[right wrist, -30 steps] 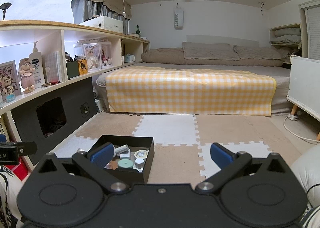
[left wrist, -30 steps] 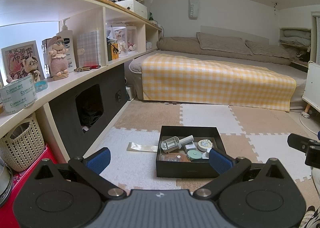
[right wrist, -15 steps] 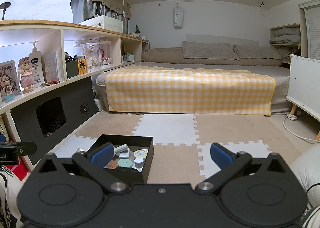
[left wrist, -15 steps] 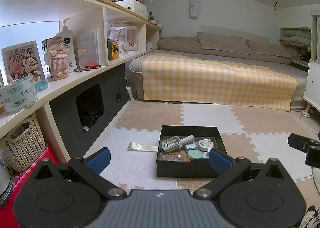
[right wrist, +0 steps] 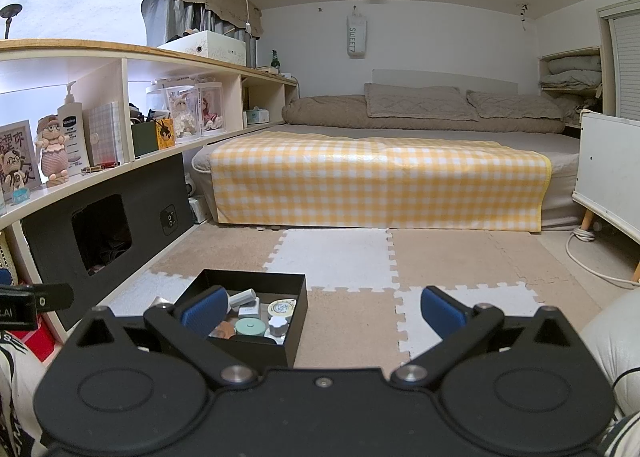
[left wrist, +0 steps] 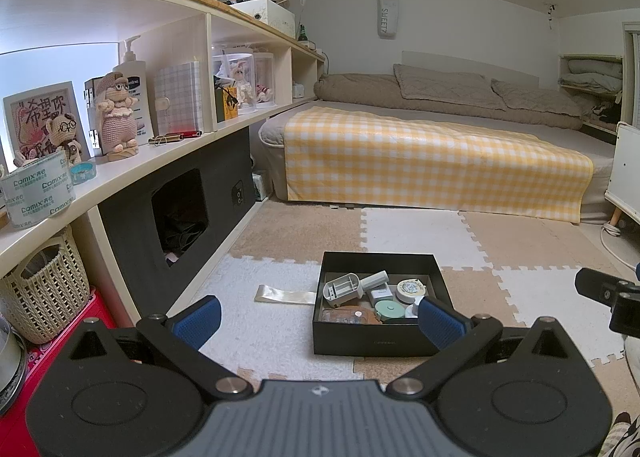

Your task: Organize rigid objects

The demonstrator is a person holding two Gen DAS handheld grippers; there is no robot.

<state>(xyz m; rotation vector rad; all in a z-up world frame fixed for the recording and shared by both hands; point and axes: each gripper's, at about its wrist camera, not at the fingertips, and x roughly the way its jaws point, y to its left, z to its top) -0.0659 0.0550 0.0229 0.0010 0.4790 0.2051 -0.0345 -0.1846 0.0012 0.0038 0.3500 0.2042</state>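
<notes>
Black box [left wrist: 382,341] contents partly hidden by its wall, left gripper [left wrist: 318,319] and right gripper [right wrist: 322,311] wide open, empty.

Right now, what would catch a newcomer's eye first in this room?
Probably the yellow checked blanket draped over the low bed across the room. Next, the open black box of small items on the foam floor mats, just ahead of both open grippers, and the crowded shelf along the left wall.

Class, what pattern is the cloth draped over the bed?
Yellow-and-white check on the cloth; clearest in the right wrist view.
</notes>
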